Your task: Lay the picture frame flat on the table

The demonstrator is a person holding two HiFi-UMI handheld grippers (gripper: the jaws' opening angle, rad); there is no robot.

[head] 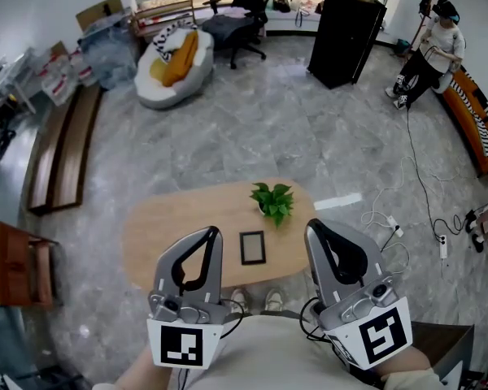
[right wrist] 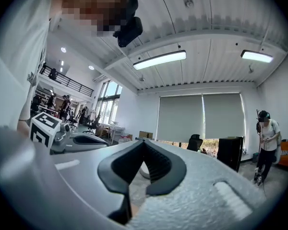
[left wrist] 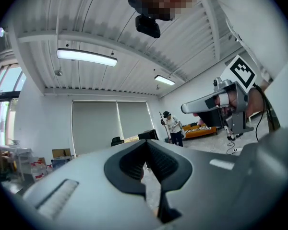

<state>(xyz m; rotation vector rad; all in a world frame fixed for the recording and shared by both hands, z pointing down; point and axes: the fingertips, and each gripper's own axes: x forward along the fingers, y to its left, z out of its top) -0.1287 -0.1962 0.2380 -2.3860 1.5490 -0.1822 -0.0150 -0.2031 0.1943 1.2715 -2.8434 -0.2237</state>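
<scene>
While the left gripper (head: pixel 214 234) and the right gripper (head: pixel 312 227) are both closed on nothing, the picture frame (head: pixel 253 248) sits down on the table (head: pixel 163 226) between them, long side pointing away, slightly nearer the left

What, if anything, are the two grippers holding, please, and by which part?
Nothing is held: the left gripper and the right gripper are both shut and empty, clear of the picture frame.

The picture frame (head: pixel 253 248) lies on the table (head: pixel 171 226), potted plant (head: pixel 272 201) just behind it.
</scene>
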